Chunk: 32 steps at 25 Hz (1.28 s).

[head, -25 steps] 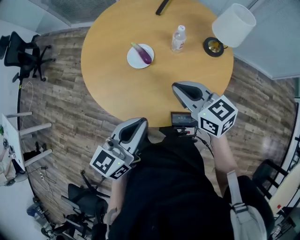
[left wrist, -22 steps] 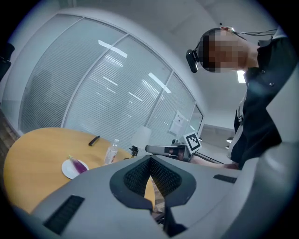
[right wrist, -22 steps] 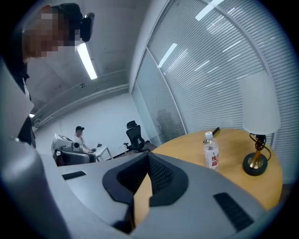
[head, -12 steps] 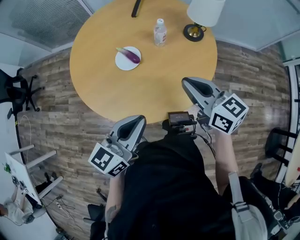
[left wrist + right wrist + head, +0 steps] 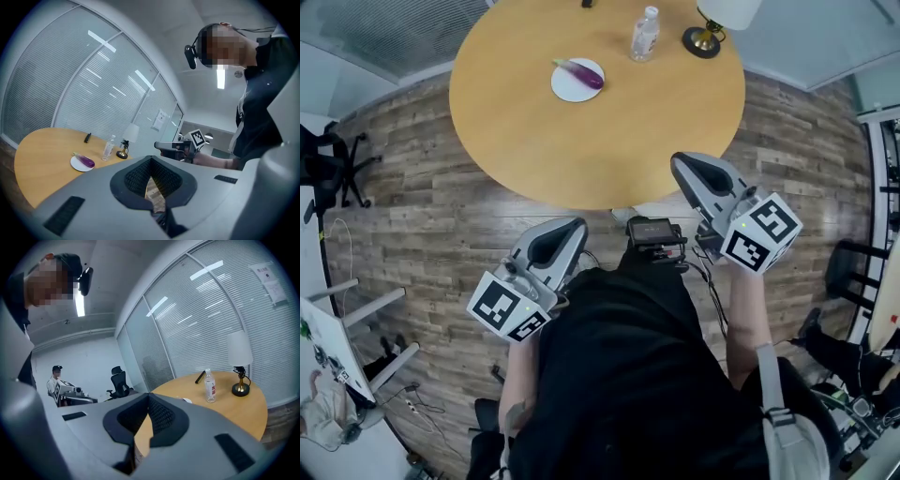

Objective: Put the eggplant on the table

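- Clear water bottle (image 5: 645, 34), red label, upright on the far side, just left of the lamp.
- Desk lamp (image 5: 707, 39): white shade, dark round base, far right.
- Slim black object (image 5: 87, 137) lying flat beyond the bottle; kind not legible.
- Black office chair (image 5: 330, 171) far left, on wood-plank floor (image 5: 422, 225).
- Glass wall with lowered blinds (image 5: 89, 89) behind; paper sheet (image 5: 270, 281) stuck on it.
- White legged stand (image 5: 352, 319) at near left.

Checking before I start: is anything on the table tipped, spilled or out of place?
Nothing stands out: the eggplant lies on its plate, and the bottle and lamp stand upright on the table.
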Tool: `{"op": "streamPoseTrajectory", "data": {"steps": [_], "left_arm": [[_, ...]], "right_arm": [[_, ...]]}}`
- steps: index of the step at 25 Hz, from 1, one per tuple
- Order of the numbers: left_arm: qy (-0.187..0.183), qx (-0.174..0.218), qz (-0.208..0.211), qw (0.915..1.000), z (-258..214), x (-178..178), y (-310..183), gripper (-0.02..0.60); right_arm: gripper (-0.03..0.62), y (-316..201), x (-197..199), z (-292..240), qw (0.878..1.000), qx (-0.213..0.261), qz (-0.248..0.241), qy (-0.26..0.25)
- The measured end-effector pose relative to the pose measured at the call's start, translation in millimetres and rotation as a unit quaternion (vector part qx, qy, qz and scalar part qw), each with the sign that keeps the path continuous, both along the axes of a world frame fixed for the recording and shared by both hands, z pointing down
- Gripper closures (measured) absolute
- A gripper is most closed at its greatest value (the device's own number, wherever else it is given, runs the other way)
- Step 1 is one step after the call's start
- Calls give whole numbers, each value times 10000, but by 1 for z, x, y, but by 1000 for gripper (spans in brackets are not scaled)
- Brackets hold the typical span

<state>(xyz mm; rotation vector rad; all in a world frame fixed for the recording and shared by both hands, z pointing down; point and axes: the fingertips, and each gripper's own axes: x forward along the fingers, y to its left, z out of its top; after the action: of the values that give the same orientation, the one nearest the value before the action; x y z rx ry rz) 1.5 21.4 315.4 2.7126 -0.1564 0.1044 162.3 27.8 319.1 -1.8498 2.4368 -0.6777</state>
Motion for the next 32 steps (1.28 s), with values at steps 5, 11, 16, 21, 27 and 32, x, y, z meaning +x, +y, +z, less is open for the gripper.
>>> {"op": "streamPoseTrajectory", "data": {"steps": [5,11,16,21,27,32], "left_arm": [[70,-24,48,10000,0,-43,15,571],[170,-194,120,9996,7,-84,36,571],[338,-303,166,9988,6,-98,48,571],[330,-248,514,9978,6,-86,63,571],[424,-245,696,9964,-7,-55,71,571],[375,-131,872,9954,-12,-41,79,571]], "right_arm": [[577,14,-57,-4,9999,49,-87,100],[577,33,-116,5,9999,-81,-91,66],[577,59,-143,18,9996,-269,75,31],[577,82,-143,14,9995,-161,211,-185],[577,92,-123,0,9994,4,292,-171],[577,97,-121,-7,9998,79,178,-65]]}}
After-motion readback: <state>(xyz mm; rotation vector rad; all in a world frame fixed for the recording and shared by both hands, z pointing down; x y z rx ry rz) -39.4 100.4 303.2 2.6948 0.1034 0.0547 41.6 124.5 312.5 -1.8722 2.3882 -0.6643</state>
